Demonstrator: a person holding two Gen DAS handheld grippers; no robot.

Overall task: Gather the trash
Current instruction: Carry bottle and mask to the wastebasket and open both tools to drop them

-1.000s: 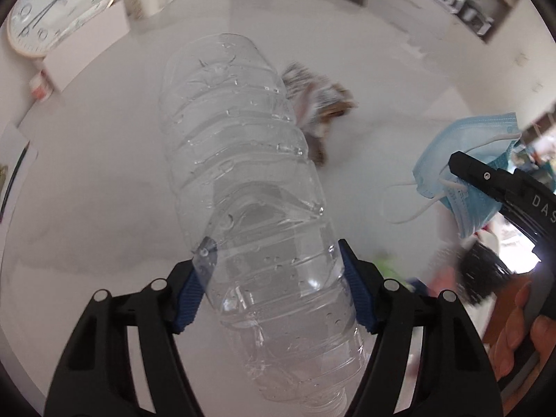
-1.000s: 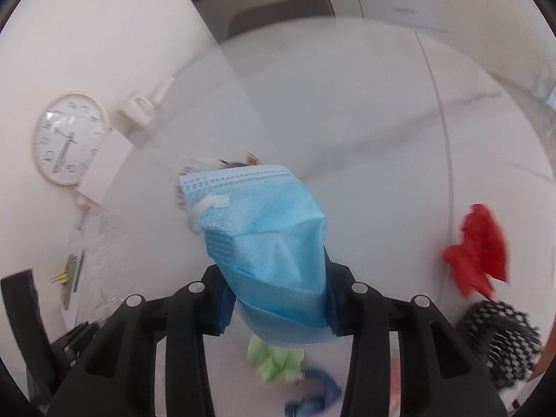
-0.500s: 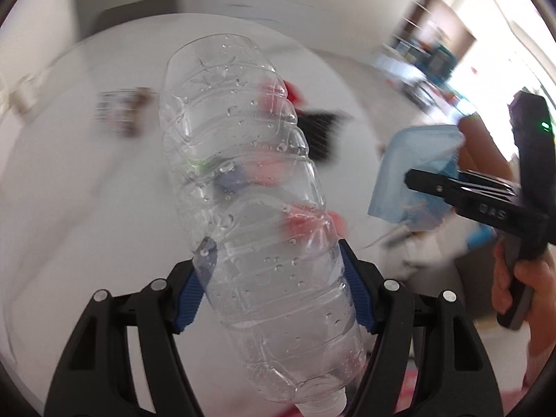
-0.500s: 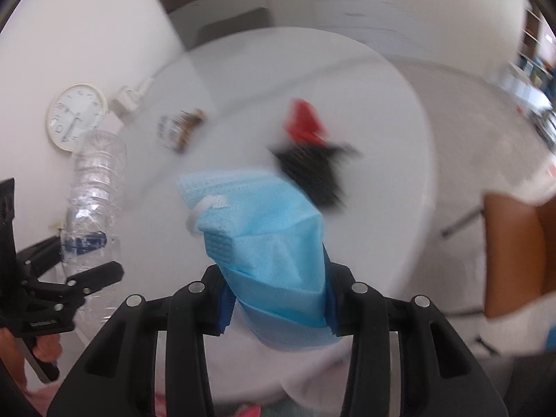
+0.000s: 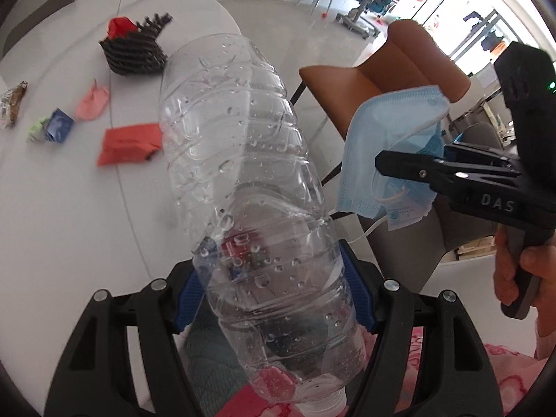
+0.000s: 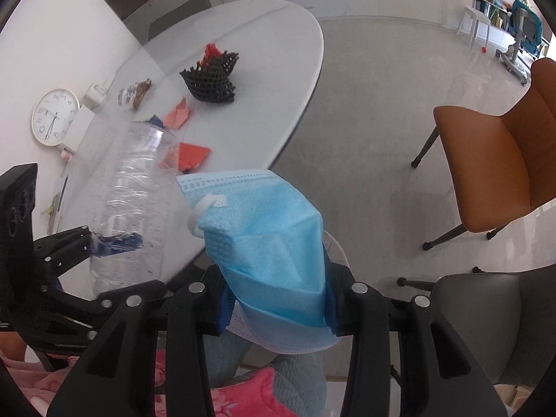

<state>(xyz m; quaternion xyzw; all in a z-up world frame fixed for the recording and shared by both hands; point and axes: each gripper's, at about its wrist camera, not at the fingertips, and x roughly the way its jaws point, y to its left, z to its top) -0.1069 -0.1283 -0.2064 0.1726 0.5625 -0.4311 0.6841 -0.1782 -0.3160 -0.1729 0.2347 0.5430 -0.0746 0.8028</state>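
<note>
The left tool [image 5: 274, 292] pinches an empty clear plastic bottle [image 5: 243, 160] and the right tool [image 6: 276, 304] clamps a blue face mask [image 6: 267, 239], both held off the tabletop [image 6: 264, 41] edge. This looks like the carry step; next, each needs releasing into a bin, unseen here, while paper scraps [image 5: 130, 142] remain beyond.

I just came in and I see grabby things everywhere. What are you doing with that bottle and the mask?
A person is tidying up trash with two hand-held grippers. The left gripper is clamped on an empty clear plastic bottle, and the right gripper pinches a blue face mask. Both are held up in the air, off the white table. Paper scraps and a black basket are on that table.
</note>
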